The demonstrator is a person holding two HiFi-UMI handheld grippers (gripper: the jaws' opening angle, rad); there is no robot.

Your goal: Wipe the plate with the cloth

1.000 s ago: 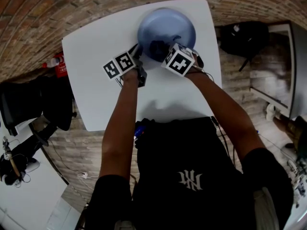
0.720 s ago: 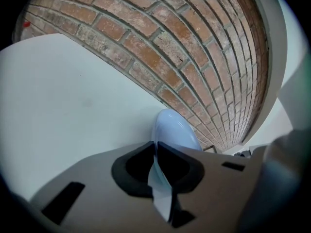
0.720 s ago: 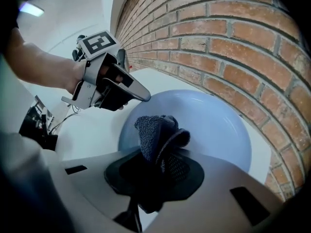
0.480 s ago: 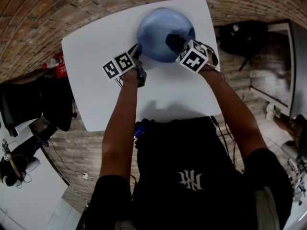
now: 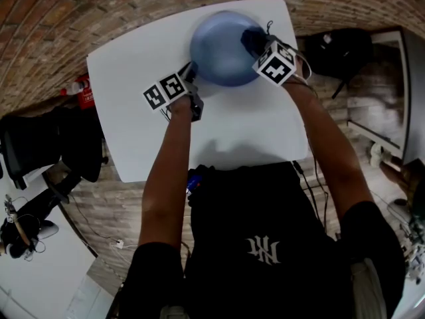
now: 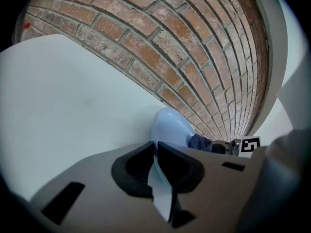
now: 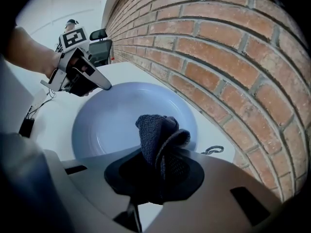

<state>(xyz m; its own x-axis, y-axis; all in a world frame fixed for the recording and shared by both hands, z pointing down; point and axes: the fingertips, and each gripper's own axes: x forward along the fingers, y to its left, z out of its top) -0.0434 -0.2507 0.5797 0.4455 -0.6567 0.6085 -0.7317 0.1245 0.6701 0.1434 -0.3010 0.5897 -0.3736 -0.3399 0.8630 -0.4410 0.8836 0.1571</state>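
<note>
I am pinching the one blue plate's (image 5: 222, 48) rim with my left gripper (image 6: 158, 155), right gripper (image 7: 156, 165) clenching one dark cloth (image 7: 156, 132).

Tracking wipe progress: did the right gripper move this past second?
Yes. The right gripper with the cloth slid from the middle of the plate to its right rim.

White table (image 5: 232, 131), blue plate (image 5: 222, 48) on it
</note>
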